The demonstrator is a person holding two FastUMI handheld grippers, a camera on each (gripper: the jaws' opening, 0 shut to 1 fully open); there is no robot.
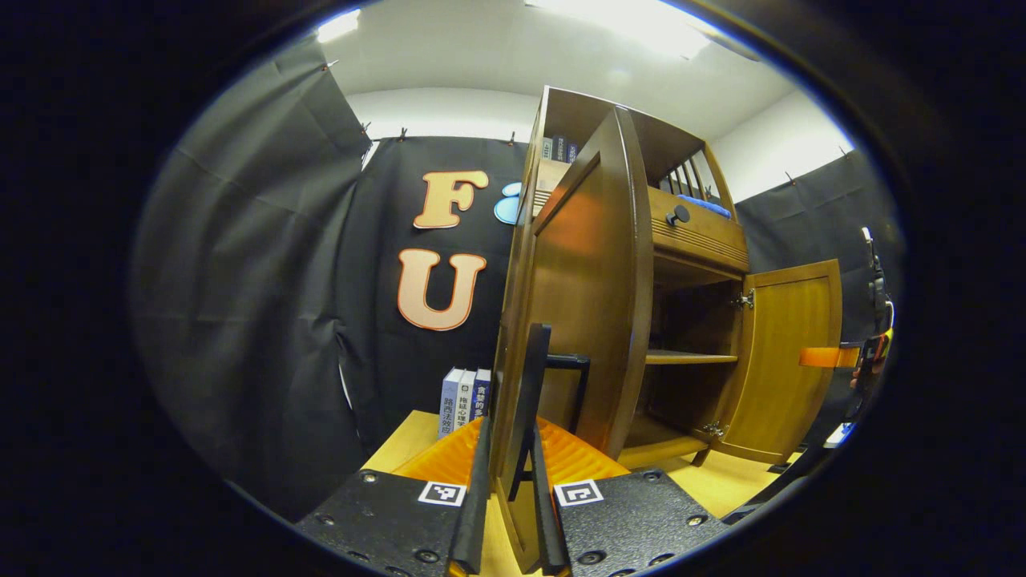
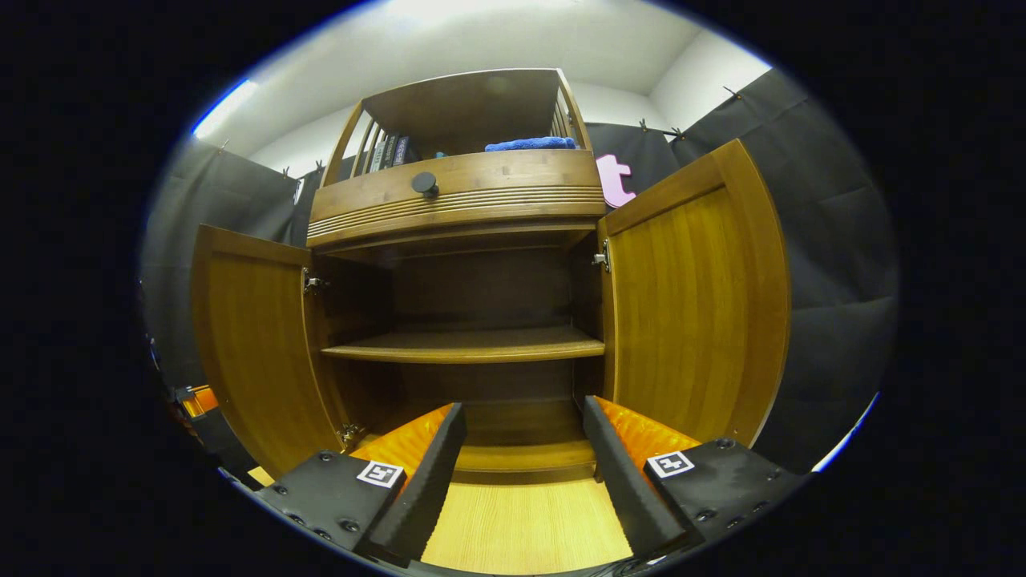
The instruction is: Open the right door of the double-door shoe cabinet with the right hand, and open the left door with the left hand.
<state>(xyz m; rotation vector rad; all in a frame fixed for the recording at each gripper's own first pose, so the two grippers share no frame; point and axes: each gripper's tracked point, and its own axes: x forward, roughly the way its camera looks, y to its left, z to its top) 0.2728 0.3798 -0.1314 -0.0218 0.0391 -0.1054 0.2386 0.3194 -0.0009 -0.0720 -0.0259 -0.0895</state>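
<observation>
The wooden shoe cabinet (image 2: 457, 208) stands right ahead with both doors swung out. In the right gripper view the left door (image 2: 256, 353) and the right door (image 2: 689, 304) flank the bare inner shelf (image 2: 473, 344). My right gripper (image 2: 521, 473) is open in front of the opening and holds nothing. In the left gripper view the left door (image 1: 593, 280) is seen nearly edge-on, and my left gripper (image 1: 509, 513) is shut on its black bar handle (image 1: 533, 377). The right door (image 1: 789, 361) stands open farther off, with the right gripper (image 1: 870, 353) beside it.
A drawer with a black knob (image 2: 425, 184) sits above the doors. On the top shelf lie a blue cloth (image 2: 529, 144) and some books (image 2: 393, 151). More books (image 1: 465, 401) stand left of the cabinet on the light wooden surface (image 2: 521, 521).
</observation>
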